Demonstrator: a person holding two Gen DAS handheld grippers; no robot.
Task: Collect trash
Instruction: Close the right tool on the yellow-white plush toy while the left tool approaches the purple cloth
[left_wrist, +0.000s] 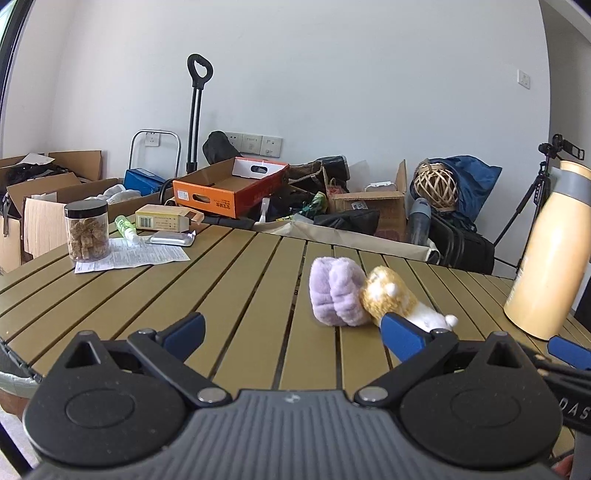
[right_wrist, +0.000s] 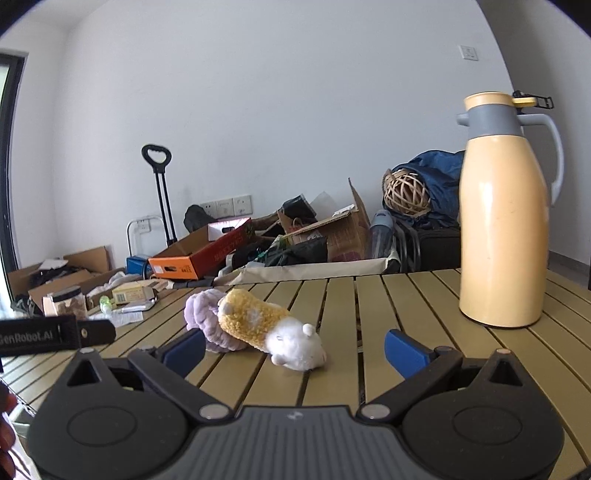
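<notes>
- The trash is judged to be the group at the far left corner of the slatted surface (left_wrist: 236, 280): a printed paper sheet (left_wrist: 147, 254), a silver foil blister pack (left_wrist: 171, 239) and a small yellow carton (left_wrist: 166, 218).
- The paper sheet lies flat, partly under a clear jar (left_wrist: 87, 230) with a black lid; the foil pack rests on the sheet's far edge, and the carton lies just behind it.
- Handling estimate: all three are light. The sheet is thin and limp; take it at a free edge. The foil pack is stiff but slippery; pinch it across its short side. The carton crushes easily.
- A small green bottle (left_wrist: 125, 226) lies beside the jar.
- A plush toy (right_wrist: 258, 328) lies near the middle of the surface; a yellow thermos jug (right_wrist: 502, 221) stands toward the right edge.
- Left tongs (left_wrist: 291, 332): spread, holding nothing.
- Right tongs (right_wrist: 295, 349): spread, holding nothing.
</notes>
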